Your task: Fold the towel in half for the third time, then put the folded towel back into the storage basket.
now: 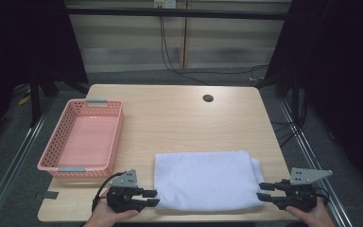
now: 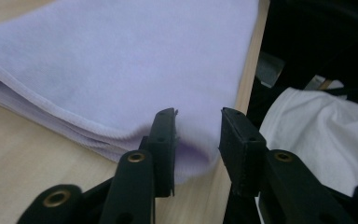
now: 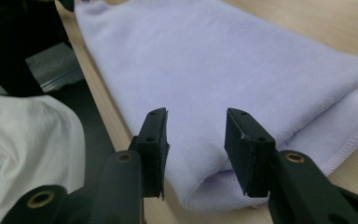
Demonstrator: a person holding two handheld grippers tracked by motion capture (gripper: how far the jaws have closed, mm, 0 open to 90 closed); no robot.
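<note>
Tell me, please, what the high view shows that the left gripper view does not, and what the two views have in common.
High view alone: the pink basket at the table's left, the round hole near the far edge, and the right gripper at the towel's right end.

Left gripper view alone: the towel's stacked hemmed layers seen close, and white cloth beyond the table edge.

Both: the folded towel on the wooden table, with the left gripper, its jaws apart around the near left corner.

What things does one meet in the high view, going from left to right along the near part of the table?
Pink basket → left gripper → folded towel → right gripper.
</note>
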